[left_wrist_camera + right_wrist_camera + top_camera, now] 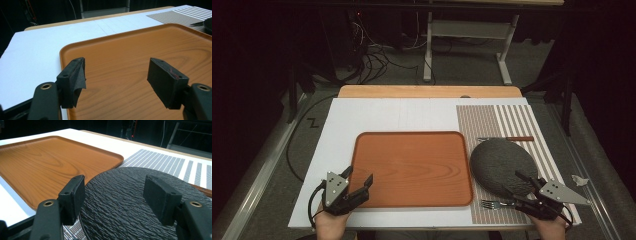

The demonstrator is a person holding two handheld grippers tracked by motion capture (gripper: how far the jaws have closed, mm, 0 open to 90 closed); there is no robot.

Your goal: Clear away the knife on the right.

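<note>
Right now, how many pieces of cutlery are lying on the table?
2. A fork lies on the striped mat just in front of the dark plate; a knife lies just behind that plate. None seems hidden.

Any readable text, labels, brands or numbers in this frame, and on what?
None: no words, labels, brands or numbers can be read.
Tray: wood grain, no print.
Dark plate: rough texture, no mark.
Placemat: stripes, no lettering.
Fork and knife: too small to show any stamp.
Left gripper and right gripper: screw holes, no lettering.
</note>
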